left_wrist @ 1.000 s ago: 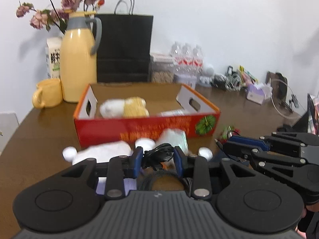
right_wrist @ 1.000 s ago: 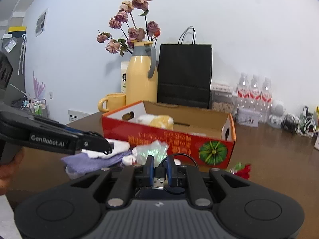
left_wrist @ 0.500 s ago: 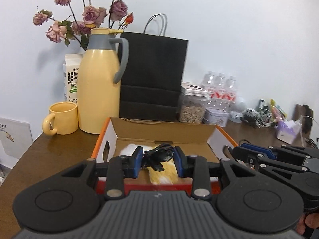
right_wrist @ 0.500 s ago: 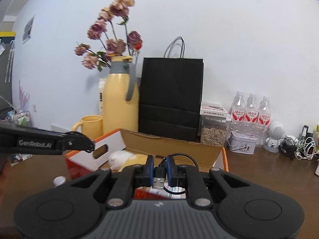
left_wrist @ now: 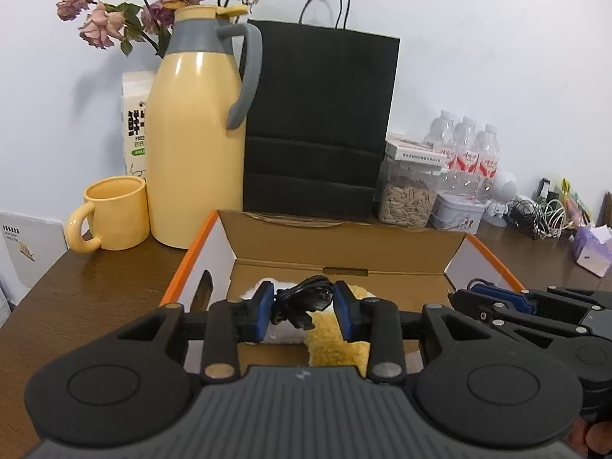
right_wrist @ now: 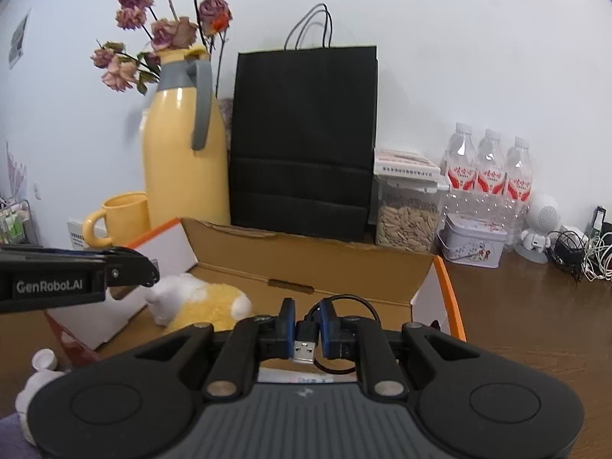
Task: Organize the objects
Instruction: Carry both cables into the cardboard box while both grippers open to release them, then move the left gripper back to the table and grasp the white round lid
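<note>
Your left gripper (left_wrist: 303, 310) is clamped on the bundled cable (left_wrist: 302, 300), right gripper (right_wrist: 307, 331) pinching its USB plug (right_wrist: 305, 344), both above the cardboard box (left_wrist: 344, 256) w/ the plush toy (right_wrist: 206, 306). Let go unevenly and imo the cable snags a finger or drapes over the rim.

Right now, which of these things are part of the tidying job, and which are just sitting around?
Part of the job:
- black USB cable, held by both grippers
- left gripper
- right gripper
- cardboard box
- plush toy inside the box

Just sitting around:
- yellow jug
- yellow mug
- black paper bag
- water bottles
- seed jar
</note>
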Demonstrator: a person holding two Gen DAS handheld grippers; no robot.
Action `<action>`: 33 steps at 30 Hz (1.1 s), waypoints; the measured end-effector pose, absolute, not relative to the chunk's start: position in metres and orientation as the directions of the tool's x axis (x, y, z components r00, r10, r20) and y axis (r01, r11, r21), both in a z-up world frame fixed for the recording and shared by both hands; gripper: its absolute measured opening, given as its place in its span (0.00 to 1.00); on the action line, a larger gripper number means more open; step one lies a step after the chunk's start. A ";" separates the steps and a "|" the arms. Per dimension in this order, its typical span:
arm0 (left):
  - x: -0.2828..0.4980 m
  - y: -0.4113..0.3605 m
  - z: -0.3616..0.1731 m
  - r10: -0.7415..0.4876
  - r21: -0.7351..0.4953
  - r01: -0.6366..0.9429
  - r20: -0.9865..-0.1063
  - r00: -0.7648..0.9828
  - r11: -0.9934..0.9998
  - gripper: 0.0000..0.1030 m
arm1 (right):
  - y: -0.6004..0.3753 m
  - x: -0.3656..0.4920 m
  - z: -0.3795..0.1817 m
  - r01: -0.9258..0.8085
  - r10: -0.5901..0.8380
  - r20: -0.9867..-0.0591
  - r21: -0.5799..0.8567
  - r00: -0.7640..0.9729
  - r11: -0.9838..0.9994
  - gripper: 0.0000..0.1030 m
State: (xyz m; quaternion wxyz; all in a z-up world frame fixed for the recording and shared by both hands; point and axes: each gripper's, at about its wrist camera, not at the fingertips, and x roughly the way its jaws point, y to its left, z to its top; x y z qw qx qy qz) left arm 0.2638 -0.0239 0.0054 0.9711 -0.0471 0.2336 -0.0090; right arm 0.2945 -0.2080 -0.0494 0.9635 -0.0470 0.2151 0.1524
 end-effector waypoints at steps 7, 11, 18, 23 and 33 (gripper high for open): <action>0.262 -0.026 0.001 -0.011 -0.068 -0.020 -0.436 0.900 0.998 0.72 | -0.214 0.299 -0.057 -0.311 0.274 -0.465 -0.004 0.842 0.950 0.62; 0.252 -0.026 0.005 0.019 -0.059 -0.044 -0.375 0.927 0.997 1.00 | -0.213 0.292 -0.054 -0.309 0.269 -0.441 -0.020 0.856 0.951 0.92; 0.244 -0.023 0.017 0.018 -0.078 -0.050 -0.364 0.931 0.996 1.00 | -0.215 0.283 -0.048 -0.302 0.264 -0.430 -0.022 0.864 0.953 1.00; 0.230 -0.021 0.030 0.003 -0.100 -0.039 -0.335 0.942 0.994 1.00 | -0.218 0.268 -0.036 -0.306 0.273 -0.385 -0.026 0.882 0.952 1.00; 0.188 -0.020 0.046 0.016 -0.047 -0.032 -0.311 0.950 0.998 1.00 | -0.227 0.222 -0.017 -0.323 0.289 -0.331 -0.050 0.898 0.945 1.00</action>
